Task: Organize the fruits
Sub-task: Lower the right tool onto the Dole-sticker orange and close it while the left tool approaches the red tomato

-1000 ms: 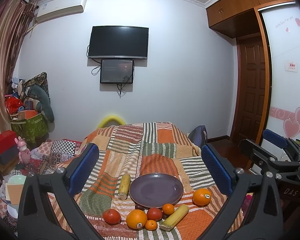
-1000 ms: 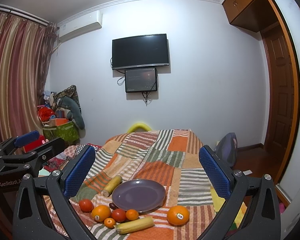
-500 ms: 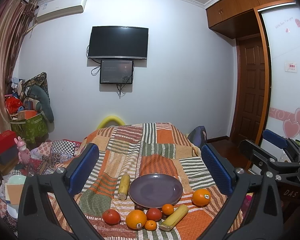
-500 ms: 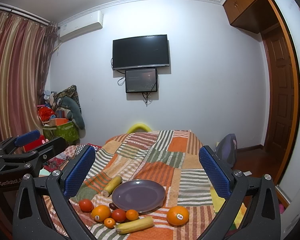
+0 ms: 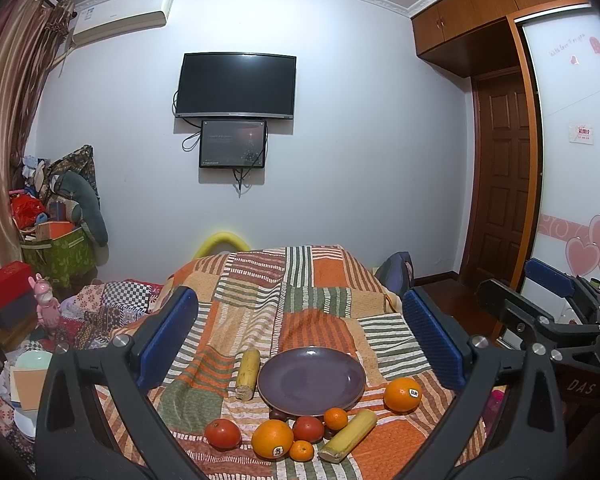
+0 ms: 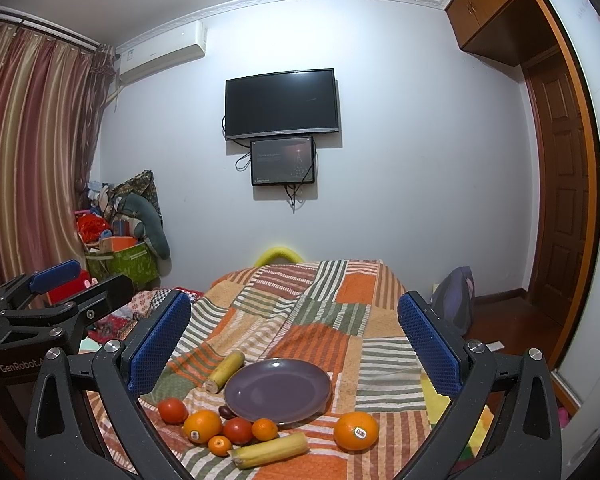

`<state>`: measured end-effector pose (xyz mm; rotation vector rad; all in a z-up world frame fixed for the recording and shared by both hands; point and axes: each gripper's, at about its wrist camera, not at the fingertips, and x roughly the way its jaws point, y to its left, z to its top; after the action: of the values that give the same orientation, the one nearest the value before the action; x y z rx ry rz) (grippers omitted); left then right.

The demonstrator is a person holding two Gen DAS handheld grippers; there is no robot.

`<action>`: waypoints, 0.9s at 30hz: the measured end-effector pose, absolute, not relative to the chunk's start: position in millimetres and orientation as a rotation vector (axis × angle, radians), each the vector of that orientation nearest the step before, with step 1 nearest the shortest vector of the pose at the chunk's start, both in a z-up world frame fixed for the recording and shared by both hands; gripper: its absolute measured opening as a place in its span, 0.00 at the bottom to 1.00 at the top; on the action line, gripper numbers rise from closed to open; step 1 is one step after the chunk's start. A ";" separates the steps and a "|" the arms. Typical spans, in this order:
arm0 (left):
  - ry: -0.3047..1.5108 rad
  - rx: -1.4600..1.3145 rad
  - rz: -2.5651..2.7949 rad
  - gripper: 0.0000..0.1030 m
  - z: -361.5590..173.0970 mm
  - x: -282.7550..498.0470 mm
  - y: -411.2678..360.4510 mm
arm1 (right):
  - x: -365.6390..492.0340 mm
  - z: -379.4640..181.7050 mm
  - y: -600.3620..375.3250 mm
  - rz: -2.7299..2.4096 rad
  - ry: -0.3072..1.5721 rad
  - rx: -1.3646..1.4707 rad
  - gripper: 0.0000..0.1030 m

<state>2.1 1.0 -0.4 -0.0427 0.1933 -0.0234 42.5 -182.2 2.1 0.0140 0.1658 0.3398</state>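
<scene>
Almost no change across the last second: both views hold nearly the same framing, so neither tool has begun an approach. Organizing looks not yet started.

Left gripper [image 5: 300,336]: blue pads spread wide, nothing between them, held high and back from the spread. Right gripper [image 6: 294,336]: the same, wide and empty.

On the striped patchwork bedcover [image 5: 312,300], the round purple plate [image 5: 311,378] lies bare. Fruit all lies off it:
- large stickered orange [image 5: 402,394] right of plate, apart from the rest
- second stickered orange [image 5: 272,439], near edge
- red tomato [image 5: 222,433] far left of the cluster
- another red one [image 5: 308,428] just below the rim
- yellow cane-like stalk [image 5: 248,368] left of plate
- dark small fruit under the rim, too shadowed to identify
</scene>
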 end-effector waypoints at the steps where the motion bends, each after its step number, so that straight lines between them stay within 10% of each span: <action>1: 0.194 -0.042 -0.023 1.00 -0.5 2.2 0.9 | 42.0 1.9 -182.3 0.340 0.166 0.014 1.00; 27: 0.437 -0.070 0.043 1.00 -53.1 65.8 40.1 | 91.2 -44.2 -186.7 0.305 0.361 -0.025 1.00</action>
<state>65.8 40.1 -53.1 -0.0701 0.4372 0.0429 91.2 -186.7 -44.2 -0.0252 0.3608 0.3047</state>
